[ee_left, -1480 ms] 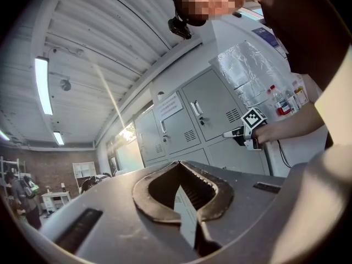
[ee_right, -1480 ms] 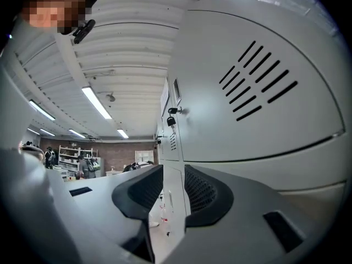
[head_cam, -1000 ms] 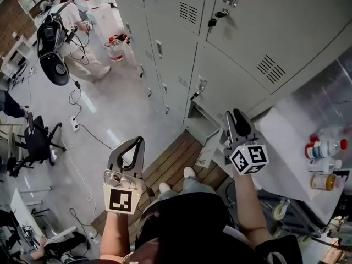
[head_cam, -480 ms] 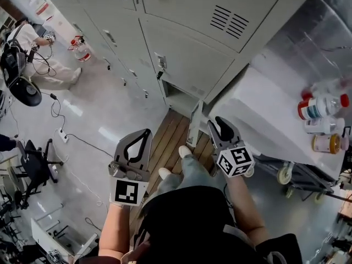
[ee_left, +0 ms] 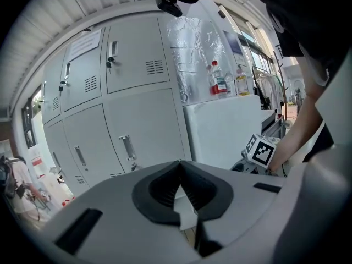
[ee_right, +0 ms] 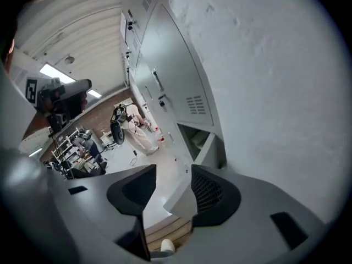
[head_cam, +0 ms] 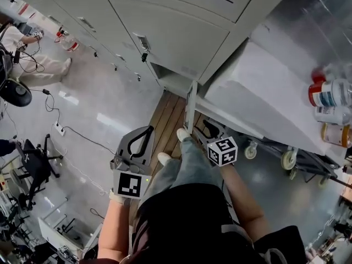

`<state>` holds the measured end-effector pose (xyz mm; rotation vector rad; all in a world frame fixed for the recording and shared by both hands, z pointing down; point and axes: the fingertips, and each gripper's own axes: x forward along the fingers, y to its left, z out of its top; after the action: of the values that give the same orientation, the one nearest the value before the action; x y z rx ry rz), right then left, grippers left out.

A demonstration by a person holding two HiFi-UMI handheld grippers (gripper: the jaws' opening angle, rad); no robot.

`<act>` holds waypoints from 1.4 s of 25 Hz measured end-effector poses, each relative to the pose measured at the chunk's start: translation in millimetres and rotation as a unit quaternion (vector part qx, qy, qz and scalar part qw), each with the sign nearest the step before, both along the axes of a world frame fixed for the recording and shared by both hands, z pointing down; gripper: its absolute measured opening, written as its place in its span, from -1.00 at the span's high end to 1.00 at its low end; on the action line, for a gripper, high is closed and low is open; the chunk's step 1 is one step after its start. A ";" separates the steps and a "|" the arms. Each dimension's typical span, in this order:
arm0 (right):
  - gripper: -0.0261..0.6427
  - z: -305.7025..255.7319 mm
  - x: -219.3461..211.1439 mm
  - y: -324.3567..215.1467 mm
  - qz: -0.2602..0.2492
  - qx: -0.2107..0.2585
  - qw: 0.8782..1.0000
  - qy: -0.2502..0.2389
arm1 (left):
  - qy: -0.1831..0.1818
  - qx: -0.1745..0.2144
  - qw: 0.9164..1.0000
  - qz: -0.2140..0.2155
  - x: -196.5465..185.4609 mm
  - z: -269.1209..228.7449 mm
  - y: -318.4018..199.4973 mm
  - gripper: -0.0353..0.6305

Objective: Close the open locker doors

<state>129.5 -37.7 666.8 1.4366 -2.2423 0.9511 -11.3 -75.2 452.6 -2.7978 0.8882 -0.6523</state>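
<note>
Grey metal lockers (head_cam: 176,37) line the wall. At the bottom of the bank, one grey metal locker door (head_cam: 190,106) stands open, seen edge-on above brown wooden floor slats (head_cam: 166,117). Just beside the door, the right gripper (ee_right: 174,169) has its jaws apart, just opening, clamping nothing. Further from the door, the left gripper (ee_left: 180,166) has its jaws together, empty.

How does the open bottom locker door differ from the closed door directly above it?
The pale grey metal bottom locker door stands swung out, baring its compartment; the grey metal door above it sits flush and shut. In the head view the bottom door shows only a thin edge; the door above shows its full face and handle. Both share one colour.
</note>
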 end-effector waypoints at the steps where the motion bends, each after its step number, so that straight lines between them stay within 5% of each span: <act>1: 0.28 12.7 -2.6 1.9 -0.006 -0.010 1.000 -0.004 | -0.003 -0.003 1.000 -0.001 0.7 4.4 0.1 0.84; 14: 0.16 89.2 -35.1 6.5 -0.043 -0.093 0.994 -0.046 | -0.021 -0.057 0.997 -0.044 -12.5 44.3 4.6 0.83; 35: 0.11 96.9 -118.6 -64.9 -0.183 -0.087 0.978 -0.050 | -0.030 -0.073 0.981 -0.175 -73.8 55.2 -5.9 0.83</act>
<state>10.9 -102.5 763.7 0.8773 -2.3164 1.0774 -85.0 -81.1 507.8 -2.7487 1.3915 -0.8777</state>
